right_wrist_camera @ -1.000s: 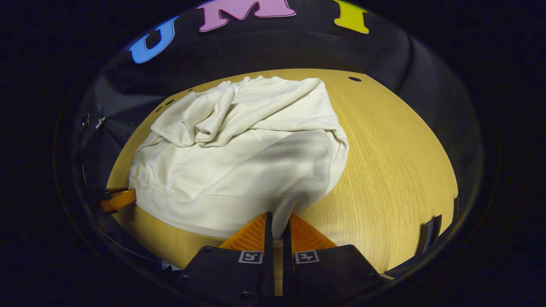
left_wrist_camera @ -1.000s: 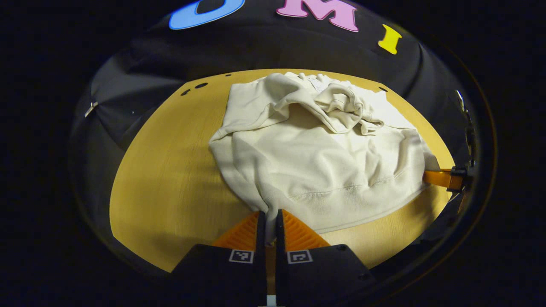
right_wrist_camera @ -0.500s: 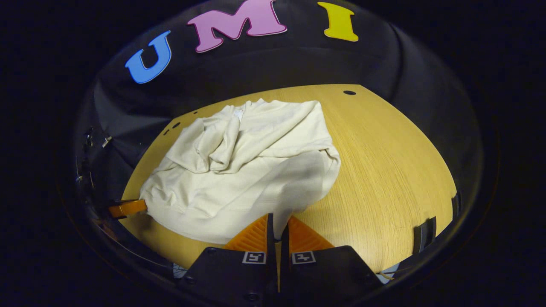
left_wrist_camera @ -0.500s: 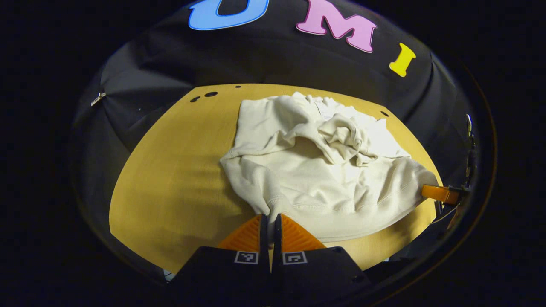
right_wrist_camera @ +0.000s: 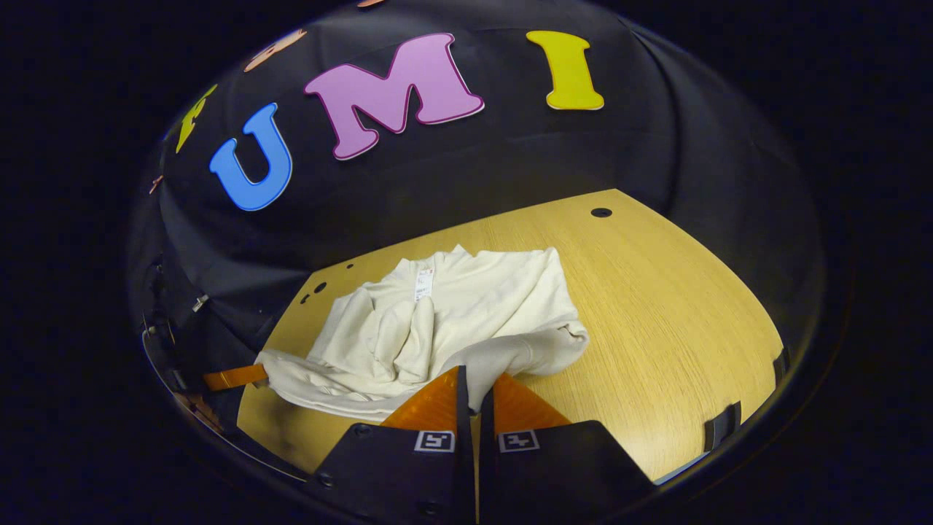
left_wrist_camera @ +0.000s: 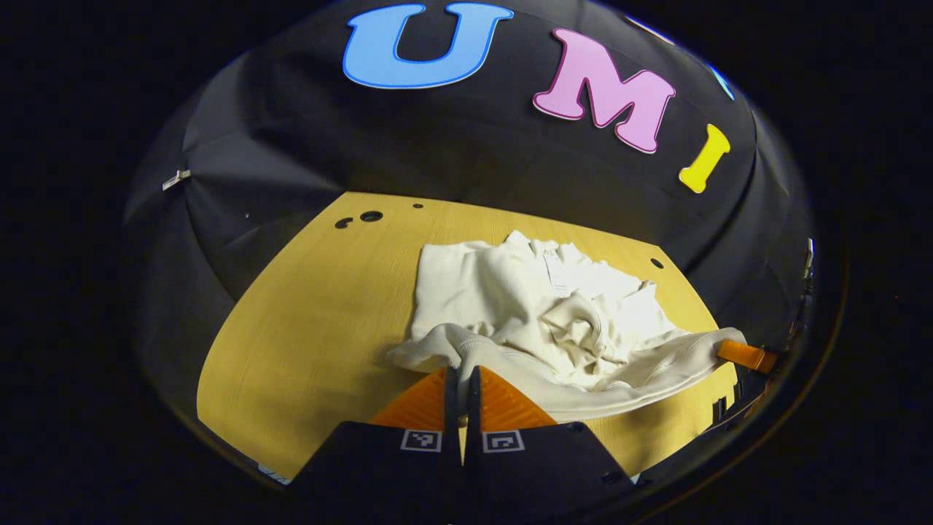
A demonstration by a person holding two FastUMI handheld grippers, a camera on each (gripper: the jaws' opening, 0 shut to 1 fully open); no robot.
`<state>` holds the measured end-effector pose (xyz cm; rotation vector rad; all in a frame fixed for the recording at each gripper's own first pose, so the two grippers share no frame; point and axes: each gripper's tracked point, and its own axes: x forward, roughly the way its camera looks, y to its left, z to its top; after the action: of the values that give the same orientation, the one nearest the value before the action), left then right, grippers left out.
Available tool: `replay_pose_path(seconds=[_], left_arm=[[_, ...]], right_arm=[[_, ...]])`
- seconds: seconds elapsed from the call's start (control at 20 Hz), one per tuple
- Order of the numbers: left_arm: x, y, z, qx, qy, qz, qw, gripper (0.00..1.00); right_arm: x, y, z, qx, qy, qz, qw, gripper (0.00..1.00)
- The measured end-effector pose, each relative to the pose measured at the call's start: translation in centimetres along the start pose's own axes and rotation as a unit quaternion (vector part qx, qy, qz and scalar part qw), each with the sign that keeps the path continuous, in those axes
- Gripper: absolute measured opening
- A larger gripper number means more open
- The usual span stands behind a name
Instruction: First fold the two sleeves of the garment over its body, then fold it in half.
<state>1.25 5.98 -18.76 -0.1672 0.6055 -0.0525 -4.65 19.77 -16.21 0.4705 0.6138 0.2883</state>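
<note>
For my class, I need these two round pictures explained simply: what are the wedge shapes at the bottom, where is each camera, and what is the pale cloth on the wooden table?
There is no robot arm here. A person holds a two-finger claw in each hand, and a wide-angle camera rides on each claw, looking forward along its fingers. The wedges at the bottom of each picture are those fingers.

In the left gripper view, the left claw is shut on the near hem of a cream garment. The right gripper view shows the right claw pinching the same hem at its other corner. Each view also catches the other claw at the picture's edge.

The garment lies on a wooden table, sleeves bunched over its body, with its near edge lifted off the wood.
</note>
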Motion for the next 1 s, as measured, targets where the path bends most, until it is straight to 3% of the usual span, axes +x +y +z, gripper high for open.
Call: replay_pose_path(seconds=[0.55, 1.0], left_arm=[[5.6, 0.2, 7.4, -0.018, -0.051, 0.026, 0.998, 0.06], [14.3, 1.0, 8.0, -0.035, -0.023, 0.062, 0.997, 0.06]], right_arm=[[6.5, 0.2, 6.0, 0.026, -0.049, -0.021, 0.998, 0.07], [14.4, -1.4, 6.3, 0.03, -0.026, -0.044, 0.998, 0.07]])
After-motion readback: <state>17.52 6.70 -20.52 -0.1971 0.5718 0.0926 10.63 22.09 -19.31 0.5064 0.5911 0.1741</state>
